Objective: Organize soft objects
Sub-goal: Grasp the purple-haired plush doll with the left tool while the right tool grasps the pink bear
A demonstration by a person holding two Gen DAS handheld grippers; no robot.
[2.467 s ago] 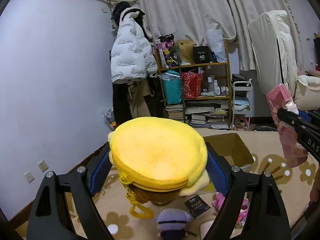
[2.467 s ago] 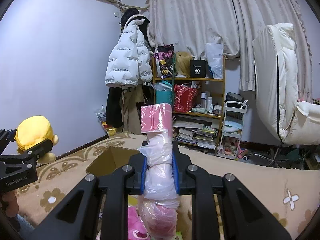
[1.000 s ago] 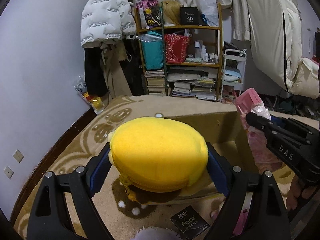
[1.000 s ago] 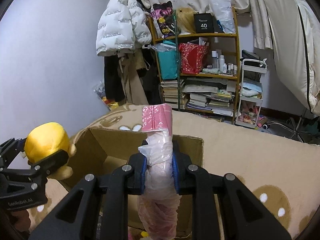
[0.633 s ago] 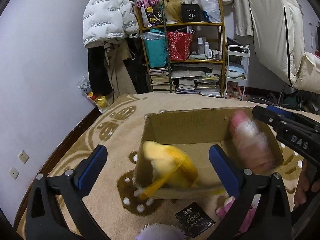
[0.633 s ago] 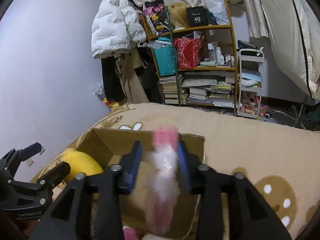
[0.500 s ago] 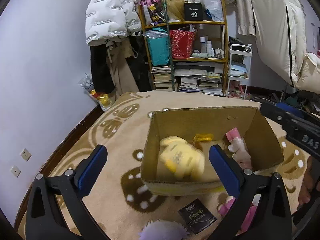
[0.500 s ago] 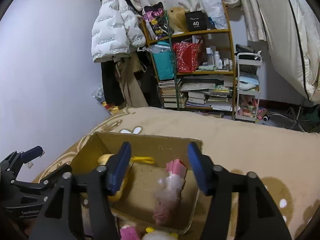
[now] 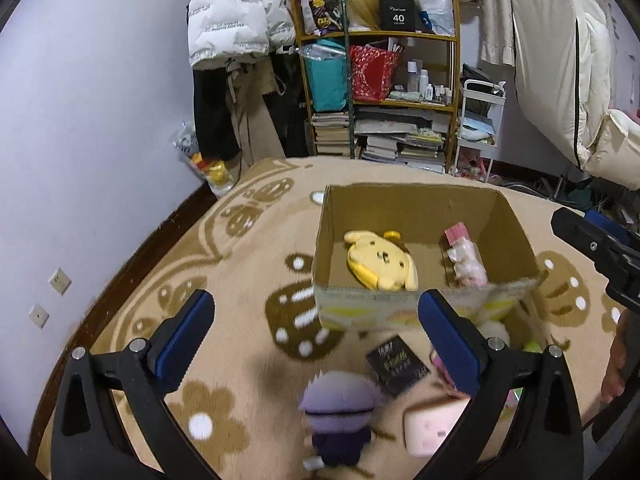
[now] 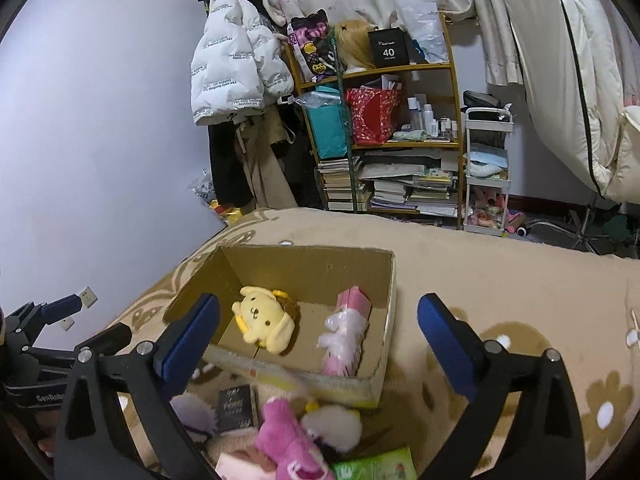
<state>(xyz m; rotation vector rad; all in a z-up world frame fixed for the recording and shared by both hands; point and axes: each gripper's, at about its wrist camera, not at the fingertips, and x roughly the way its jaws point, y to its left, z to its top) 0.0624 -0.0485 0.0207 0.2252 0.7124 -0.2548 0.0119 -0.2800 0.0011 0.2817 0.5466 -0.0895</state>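
Black hand-held gripper (image 9: 316,324), blue pads (image 9: 186,330), probably rubber.

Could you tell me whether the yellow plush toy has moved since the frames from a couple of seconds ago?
Yes. The yellow plush toy was clamped in the left gripper above the blanket; it now lies inside the cardboard box, left of the pink bagged item.
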